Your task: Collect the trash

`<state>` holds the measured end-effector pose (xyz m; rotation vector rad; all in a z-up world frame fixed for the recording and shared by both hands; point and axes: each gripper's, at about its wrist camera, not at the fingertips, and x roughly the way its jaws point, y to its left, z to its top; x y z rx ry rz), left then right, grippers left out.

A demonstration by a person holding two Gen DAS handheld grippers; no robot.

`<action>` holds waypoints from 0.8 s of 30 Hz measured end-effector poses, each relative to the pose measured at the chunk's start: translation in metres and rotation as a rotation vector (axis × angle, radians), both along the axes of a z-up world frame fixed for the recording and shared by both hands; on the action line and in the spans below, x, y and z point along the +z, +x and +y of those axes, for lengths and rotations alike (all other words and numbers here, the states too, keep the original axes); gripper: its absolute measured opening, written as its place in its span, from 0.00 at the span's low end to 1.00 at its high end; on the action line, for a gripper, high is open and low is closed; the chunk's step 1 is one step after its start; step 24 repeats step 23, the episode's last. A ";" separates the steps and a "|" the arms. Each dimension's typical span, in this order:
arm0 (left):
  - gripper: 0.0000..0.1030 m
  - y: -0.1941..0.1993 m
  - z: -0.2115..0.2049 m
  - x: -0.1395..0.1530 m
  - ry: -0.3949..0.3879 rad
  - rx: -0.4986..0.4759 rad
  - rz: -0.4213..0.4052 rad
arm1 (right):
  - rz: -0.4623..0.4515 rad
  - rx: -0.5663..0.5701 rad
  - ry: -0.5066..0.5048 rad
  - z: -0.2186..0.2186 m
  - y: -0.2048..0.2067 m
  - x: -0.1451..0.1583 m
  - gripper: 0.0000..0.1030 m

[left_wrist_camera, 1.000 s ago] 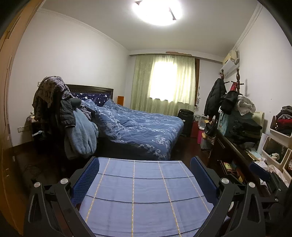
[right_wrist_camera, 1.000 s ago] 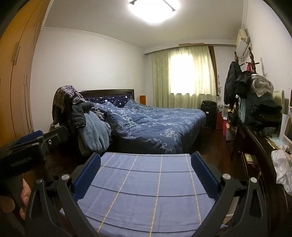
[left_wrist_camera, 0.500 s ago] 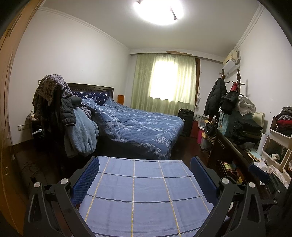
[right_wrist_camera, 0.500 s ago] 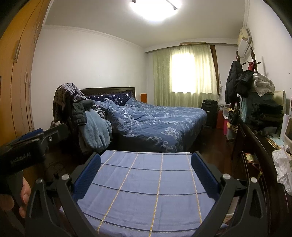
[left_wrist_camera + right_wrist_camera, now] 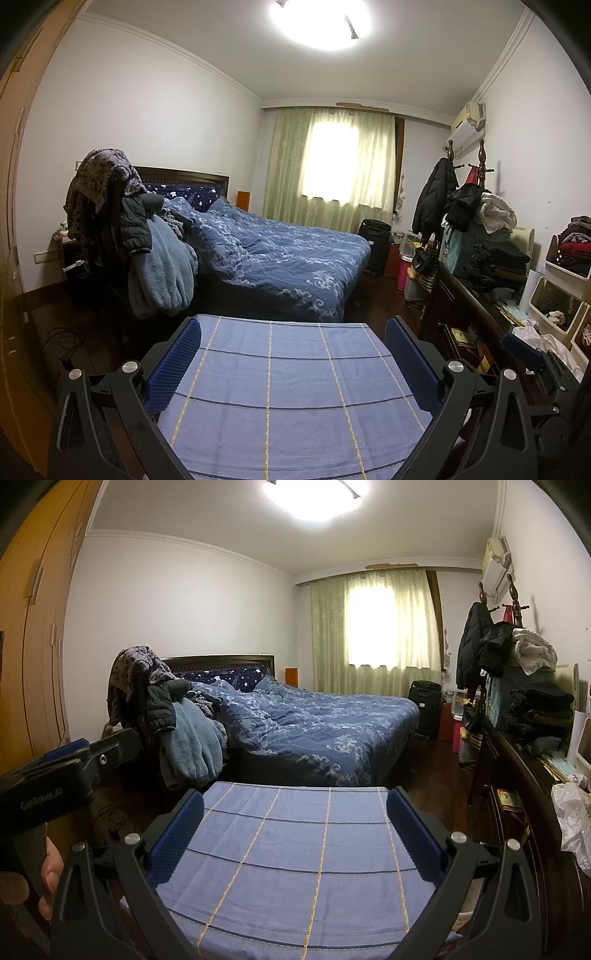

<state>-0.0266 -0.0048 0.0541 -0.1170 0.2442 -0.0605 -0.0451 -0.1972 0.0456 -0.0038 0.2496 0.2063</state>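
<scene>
The bed (image 5: pixel 295 254) with its blue quilt fills the middle of both views, and below it a blue checked cloth (image 5: pixel 280 387) covers the tabletop between the wide-open, empty jaws of the left gripper (image 5: pixel 291 365) and right gripper (image 5: pixel 295 830). The only likely trash is a crumpled white plastic bag (image 5: pixel 574 823) at the right edge on the dark sideboard (image 5: pixel 517 775); it looks light, soft and slippery, best pinched at a bunched fold. Stacked clothes (image 5: pixel 543 712) and small clutter crowd it.

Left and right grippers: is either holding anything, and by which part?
Nothing held. The left gripper and right gripper both stand open over the blue checked cloth.
</scene>
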 end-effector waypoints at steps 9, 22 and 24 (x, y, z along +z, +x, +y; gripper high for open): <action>0.96 0.002 -0.004 -0.007 -0.023 -0.015 -0.004 | 0.009 0.003 -0.004 -0.002 0.000 -0.004 0.97; 0.96 0.030 0.002 -0.033 -0.043 0.026 0.031 | 0.060 -0.041 -0.037 0.004 0.035 -0.036 0.97; 0.96 0.039 0.002 -0.042 -0.045 0.039 0.054 | 0.070 -0.060 -0.047 0.005 0.043 -0.043 0.97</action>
